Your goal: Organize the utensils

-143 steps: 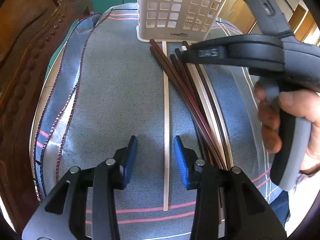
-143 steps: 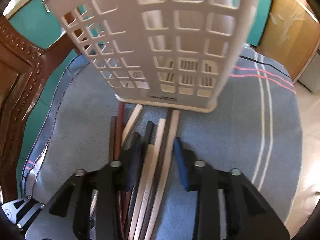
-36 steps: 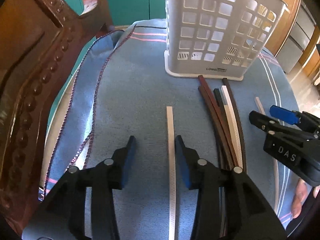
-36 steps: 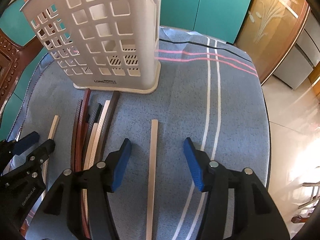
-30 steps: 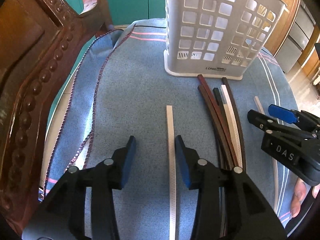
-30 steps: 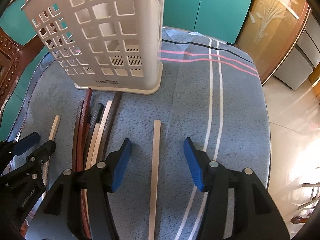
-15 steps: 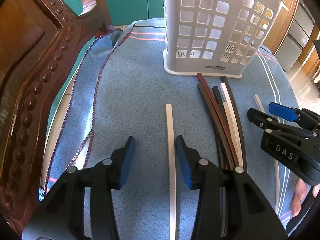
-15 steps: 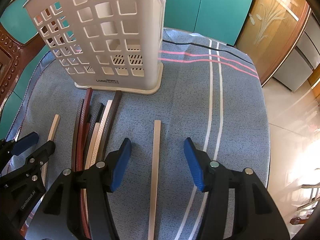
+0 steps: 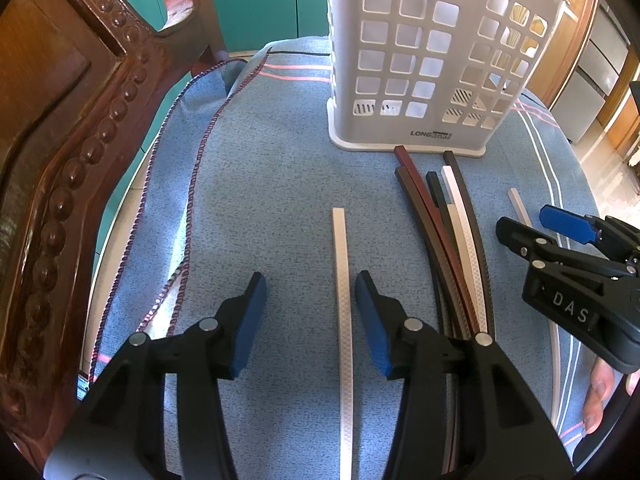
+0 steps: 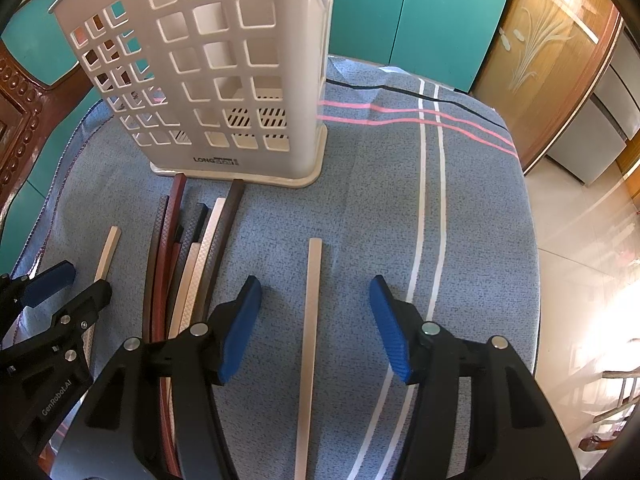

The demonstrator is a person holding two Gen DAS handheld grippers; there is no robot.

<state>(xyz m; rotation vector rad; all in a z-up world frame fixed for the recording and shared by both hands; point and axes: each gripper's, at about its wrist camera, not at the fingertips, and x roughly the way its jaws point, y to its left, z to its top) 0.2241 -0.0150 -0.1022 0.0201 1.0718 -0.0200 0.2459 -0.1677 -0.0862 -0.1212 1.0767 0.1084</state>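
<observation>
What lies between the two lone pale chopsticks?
The bundle of dark brown, red and pale chopsticks lies between them on the blue cloth, per the right wrist view.

A home dining room: carved wooden chair (image 9: 60,168), cloth-covered table (image 10: 460,208), teal cupboard doors (image 10: 420,16), tiled floor (image 10: 580,264).

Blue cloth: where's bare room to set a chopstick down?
Bare: right of the lone chopstick, out to the white stripes; and left of the pale chopstick, toward the cloth hem. Crowded: the bundle before the basket.
</observation>
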